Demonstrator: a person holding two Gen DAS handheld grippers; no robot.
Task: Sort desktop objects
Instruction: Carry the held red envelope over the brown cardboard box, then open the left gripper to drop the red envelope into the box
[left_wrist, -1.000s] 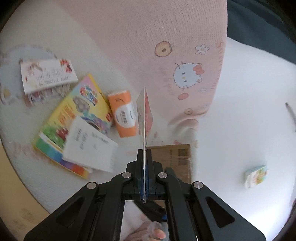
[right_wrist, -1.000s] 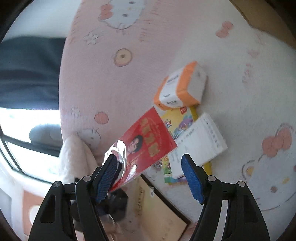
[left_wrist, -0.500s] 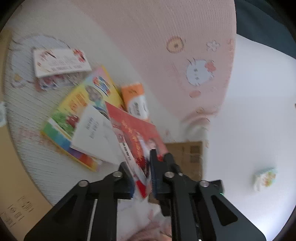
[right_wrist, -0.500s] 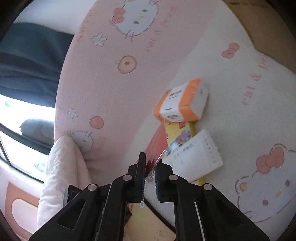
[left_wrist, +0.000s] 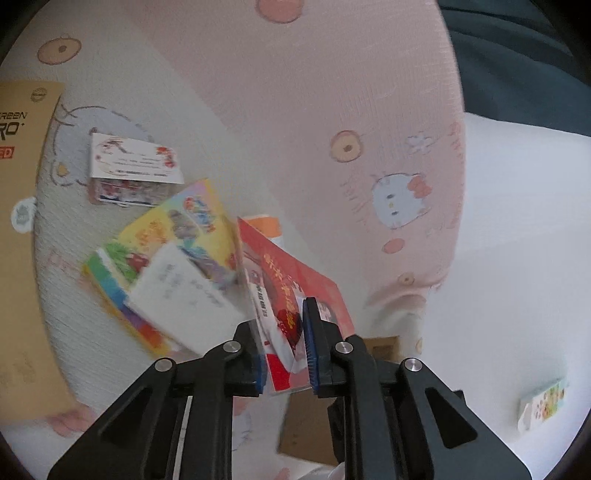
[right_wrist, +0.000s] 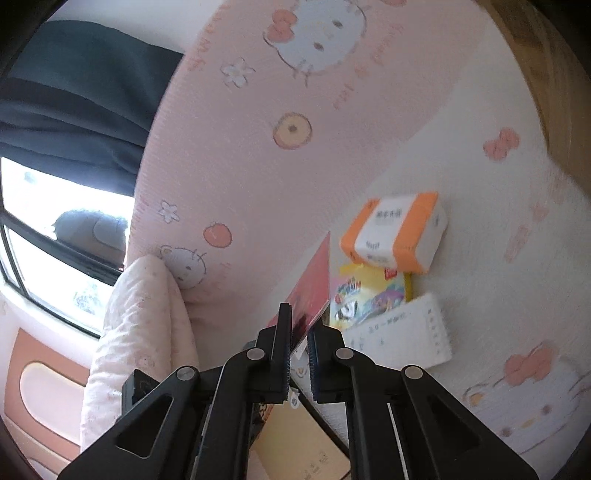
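Observation:
A thin red booklet (left_wrist: 291, 280) stands tilted between the fingers of my left gripper (left_wrist: 282, 321), whose jaws are apart and loose around it. In the right wrist view my right gripper (right_wrist: 300, 317) is shut on the near corner of the same red booklet (right_wrist: 314, 284), seen almost edge-on. Below it lie a colourful picture book (left_wrist: 177, 236), a white notepad (left_wrist: 181, 299) on top of that book, and an orange-and-white tissue pack (right_wrist: 395, 232) on the white patterned mat (right_wrist: 498, 258).
A pink cartoon-print cushion (left_wrist: 332, 110) rises behind the pile. A white printed box (left_wrist: 133, 170) lies at the far left, with a brown carton (left_wrist: 22, 221) beyond it. A small colourful pack (left_wrist: 543, 402) sits on the white surface at right. A brown package (right_wrist: 295, 443) lies under the grippers.
The right gripper, open a second ago, has closed on the red booklet. The left gripper, then shut on it, has opened its jaws. Both views have moved nearer the pile.

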